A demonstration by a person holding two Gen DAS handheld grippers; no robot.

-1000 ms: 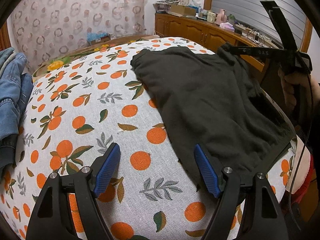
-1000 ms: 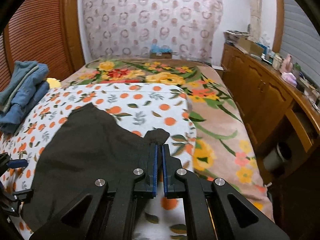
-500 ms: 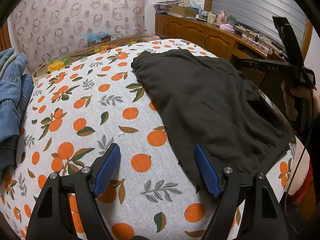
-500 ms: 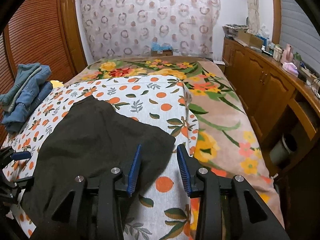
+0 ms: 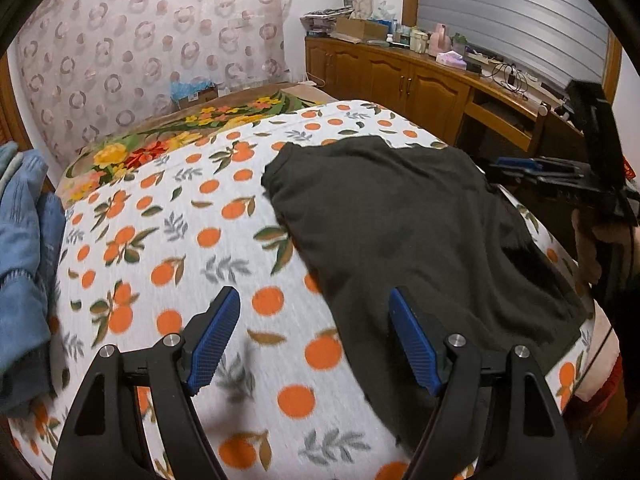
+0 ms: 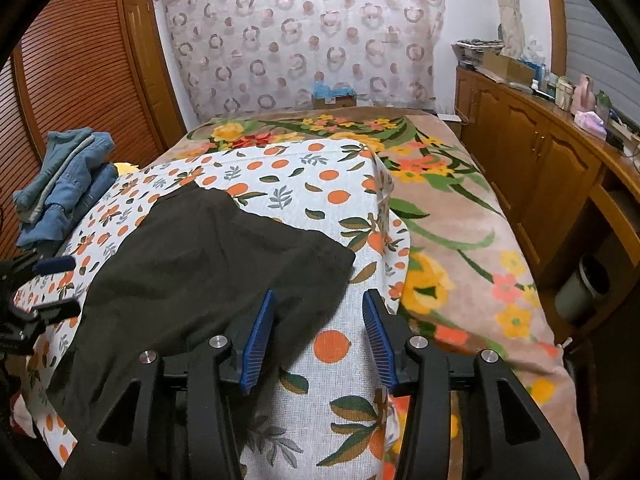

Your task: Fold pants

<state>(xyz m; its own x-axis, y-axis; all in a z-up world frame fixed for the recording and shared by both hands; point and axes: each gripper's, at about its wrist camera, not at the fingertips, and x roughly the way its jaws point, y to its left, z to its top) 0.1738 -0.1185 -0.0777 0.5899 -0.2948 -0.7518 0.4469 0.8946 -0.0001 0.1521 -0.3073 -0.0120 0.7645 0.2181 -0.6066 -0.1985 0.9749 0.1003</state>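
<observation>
Pants flat on orange-print sheet; right gripper jaws just parted, empty; left gripper wide, empty.

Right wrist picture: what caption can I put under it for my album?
Open right gripper above the dark pants lying on the orange-print sheet.

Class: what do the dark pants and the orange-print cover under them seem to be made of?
Dark pants: probably soft fleece or brushed knit; matte, slightly fuzzy, no sheen. Orange-print cover: likely thin woven cotton; flat printed surface with a fine weave visible up close.
</observation>
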